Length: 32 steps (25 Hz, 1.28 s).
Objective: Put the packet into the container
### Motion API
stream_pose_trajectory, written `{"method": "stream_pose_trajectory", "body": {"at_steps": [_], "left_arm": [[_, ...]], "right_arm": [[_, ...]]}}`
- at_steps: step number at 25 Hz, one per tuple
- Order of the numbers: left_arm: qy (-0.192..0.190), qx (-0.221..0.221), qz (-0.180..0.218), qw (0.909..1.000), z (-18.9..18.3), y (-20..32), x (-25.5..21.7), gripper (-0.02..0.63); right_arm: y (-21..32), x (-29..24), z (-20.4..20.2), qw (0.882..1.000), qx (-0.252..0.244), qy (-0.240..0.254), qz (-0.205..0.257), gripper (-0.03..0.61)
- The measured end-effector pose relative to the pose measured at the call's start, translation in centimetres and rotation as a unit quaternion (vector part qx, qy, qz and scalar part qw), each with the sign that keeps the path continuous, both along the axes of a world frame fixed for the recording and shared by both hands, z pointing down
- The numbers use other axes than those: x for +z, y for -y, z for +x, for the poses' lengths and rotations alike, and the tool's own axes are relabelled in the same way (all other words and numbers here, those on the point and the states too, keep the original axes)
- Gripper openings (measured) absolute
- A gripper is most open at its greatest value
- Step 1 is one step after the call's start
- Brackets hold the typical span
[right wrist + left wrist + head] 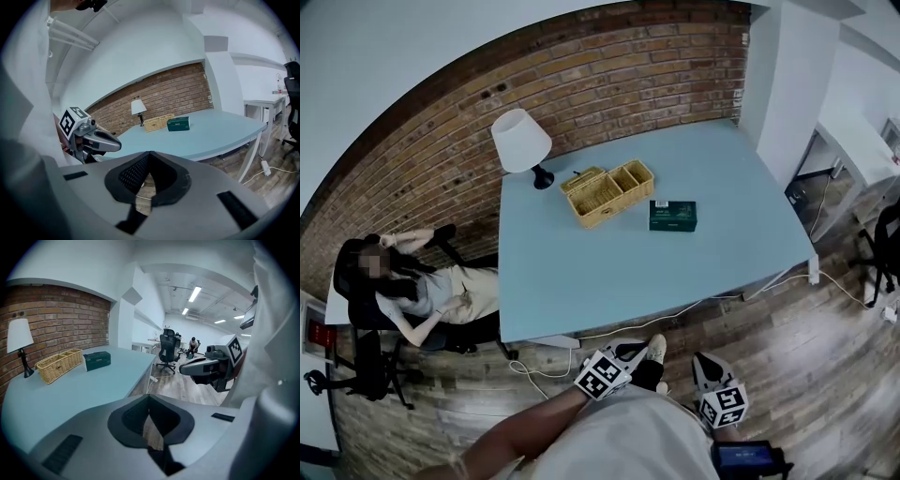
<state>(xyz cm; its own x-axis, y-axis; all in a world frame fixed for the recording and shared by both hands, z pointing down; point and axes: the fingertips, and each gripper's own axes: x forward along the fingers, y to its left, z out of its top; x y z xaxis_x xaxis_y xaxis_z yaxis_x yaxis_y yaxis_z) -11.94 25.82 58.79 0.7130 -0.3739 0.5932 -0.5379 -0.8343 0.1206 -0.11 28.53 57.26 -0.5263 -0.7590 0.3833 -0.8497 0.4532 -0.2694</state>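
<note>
Task not begun: packet (pixel 672 216) lay on table (pixel 581 281), 3 o'clock of basket (pixel 607 191). Left gripper (pixel 634 352), right gripper (pixel 704 365): jaws together, empty.

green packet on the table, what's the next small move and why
Probably bring the right tool forward over the table and open it: it and the left tool are both shut and empty, held short of the table's edge, while the packet lies on the table beside the basket, not in it.
</note>
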Motion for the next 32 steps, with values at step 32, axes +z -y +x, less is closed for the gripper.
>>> {"method": "stream_pose_trajectory", "body": {"at_steps": [32], "left_arm": [[-0.037, 0.028, -0.013, 0.9988, 6.6, 20.0, 1.0, 0.011]], "right_arm": [[19.3, -1.9, 7.0, 0.998, 0.035, -0.053, -0.02, 0.01]]}}
